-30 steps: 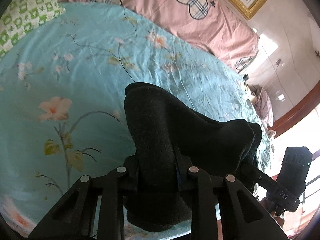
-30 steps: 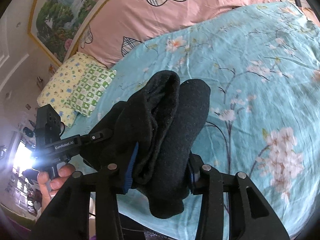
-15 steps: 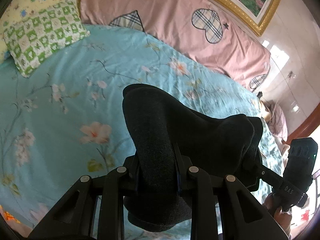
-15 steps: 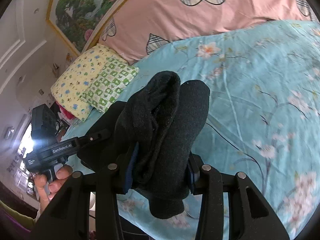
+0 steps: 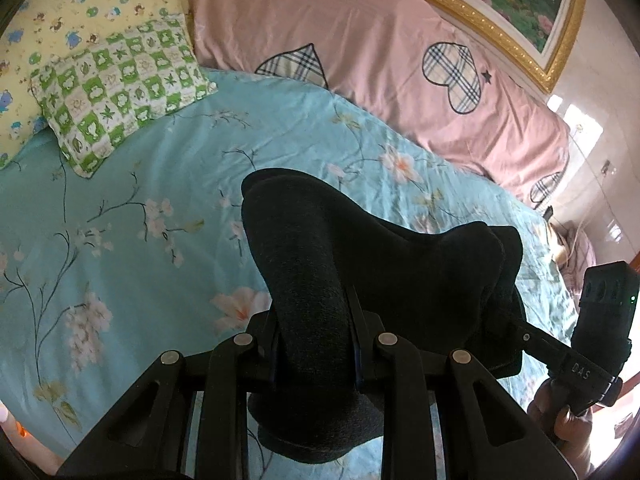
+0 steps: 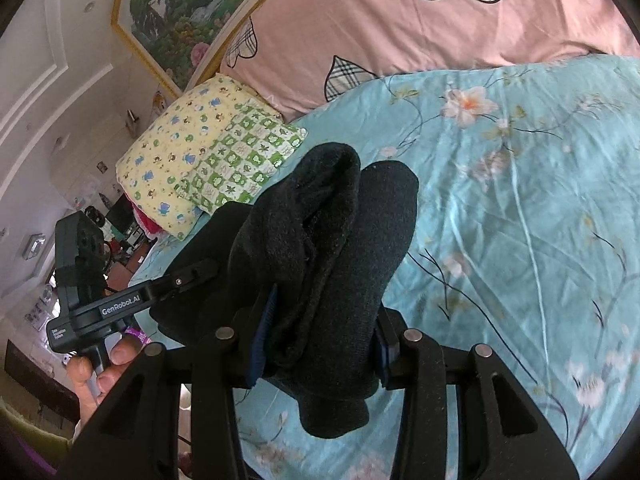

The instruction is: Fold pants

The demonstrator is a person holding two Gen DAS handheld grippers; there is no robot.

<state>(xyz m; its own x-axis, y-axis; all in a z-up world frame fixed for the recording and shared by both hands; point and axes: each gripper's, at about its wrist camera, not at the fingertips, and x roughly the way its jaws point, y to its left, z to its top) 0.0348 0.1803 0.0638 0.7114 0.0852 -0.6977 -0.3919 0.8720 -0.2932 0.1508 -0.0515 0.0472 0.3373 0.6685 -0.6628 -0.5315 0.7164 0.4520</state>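
Note:
The black pants hang bunched in the air above the blue floral bedsheet, stretched between both grippers. My left gripper is shut on one thick fold of them. My right gripper is shut on the other end, a doubled roll of the black pants. In the left wrist view the right gripper shows at the far right, gripping the fabric's far end. In the right wrist view the left gripper shows at the left with the person's hand.
A green checked pillow and a yellow patterned pillow lie at the head of the bed. A pink quilt with plaid hearts runs along the back, under a gold-framed picture. Room furniture stands beyond the bed's left edge.
Both grippers have lifted and tilted up with the pants still held; the pillows and pink quilt have come into view. The grips have not changed.

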